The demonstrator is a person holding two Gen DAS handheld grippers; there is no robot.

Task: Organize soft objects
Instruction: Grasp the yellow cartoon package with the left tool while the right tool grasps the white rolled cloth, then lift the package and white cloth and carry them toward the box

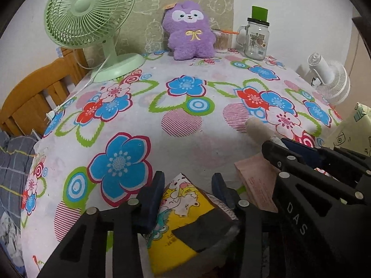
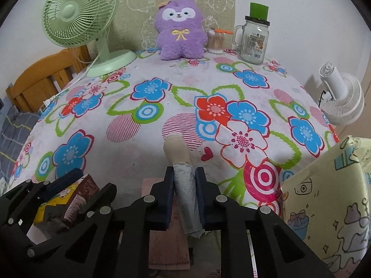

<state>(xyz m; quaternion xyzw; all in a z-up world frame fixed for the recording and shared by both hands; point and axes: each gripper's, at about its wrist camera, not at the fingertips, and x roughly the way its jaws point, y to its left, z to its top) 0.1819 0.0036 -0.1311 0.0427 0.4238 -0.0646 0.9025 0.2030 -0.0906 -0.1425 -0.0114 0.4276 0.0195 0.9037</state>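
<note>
Right tongs [image 2: 184, 185] pinch a grey roll [image 2: 186, 199]; only left view shows the pack's [image 1: 183, 208] cartoons.

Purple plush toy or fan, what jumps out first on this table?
The purple plush toy sits upright at the table's far edge, with the green fan standing to its left. Up close, the right gripper is clamped on a grey-and-beige roll over the flowered tablecloth.

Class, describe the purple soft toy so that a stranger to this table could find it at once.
Look to the far edge of the flowered tablecloth, by the wall. Between the green fan and a tub of cotton swabs sits the soft toy: the only fluffy purple thing, white-faced with a yellow bow.
</note>
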